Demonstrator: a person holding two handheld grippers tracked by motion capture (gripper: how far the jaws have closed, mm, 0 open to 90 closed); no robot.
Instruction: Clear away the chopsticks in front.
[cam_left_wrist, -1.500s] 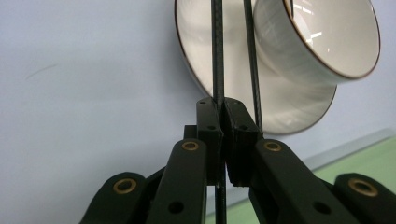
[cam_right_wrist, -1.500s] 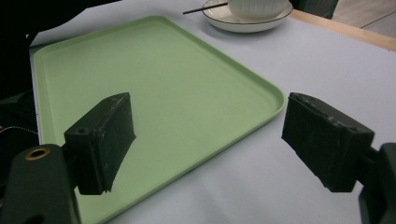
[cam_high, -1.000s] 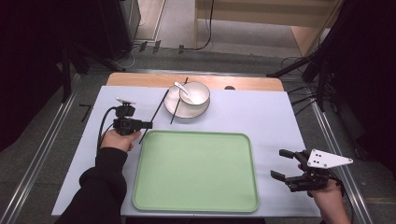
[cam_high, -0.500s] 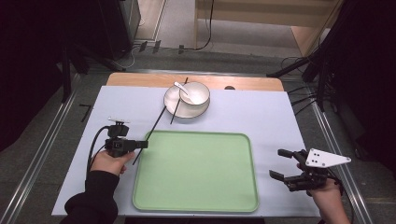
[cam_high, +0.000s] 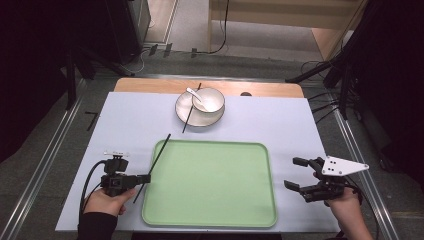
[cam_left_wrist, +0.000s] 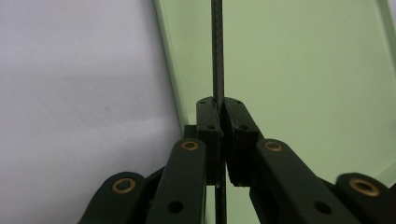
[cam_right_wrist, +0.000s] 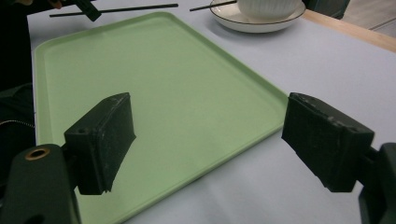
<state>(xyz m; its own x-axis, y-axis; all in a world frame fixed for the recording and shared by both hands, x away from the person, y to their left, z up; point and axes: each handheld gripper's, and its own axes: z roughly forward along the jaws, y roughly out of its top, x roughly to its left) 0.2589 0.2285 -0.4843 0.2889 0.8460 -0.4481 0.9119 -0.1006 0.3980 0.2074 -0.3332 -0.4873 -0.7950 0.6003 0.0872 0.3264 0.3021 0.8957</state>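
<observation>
**Left gripper has a chopstick pinched at the tray's left edge**

Lower left of the high view: the left gripper (cam_high: 145, 178) sits over the near-left corner of the green tray (cam_high: 210, 220), and the black chopstick (cam_high: 159, 154) runs right through its tips. From there the stick slants up and to the right, its far end lying above the tray's top-left corner, its near end poking out below the gripper toward the bottom of the frame.

In the left gripper view the jaws are pressed together on that chopstick (cam_left_wrist: 217, 56), the pads squeezing it from both sides. The stick shoots straight up the middle of that frame, crossing just inside the tray's pale rim (cam_left_wrist: 169, 70).

The chopstick itself is thin, dark and straight, with a faint woven texture up close.

Over at the lower right of the high view, the right gripper (cam_high: 298, 174) hovers off the tray's right edge, jaws spread wide with nothing between them.

At the top centre of the desk (cam_high: 300, 125), a second chopstick (cam_high: 191, 108) leans across a white plate (cam_high: 184, 111) that carries a bowl (cam_high: 210, 98) with a spoon (cam_high: 195, 94).
</observation>
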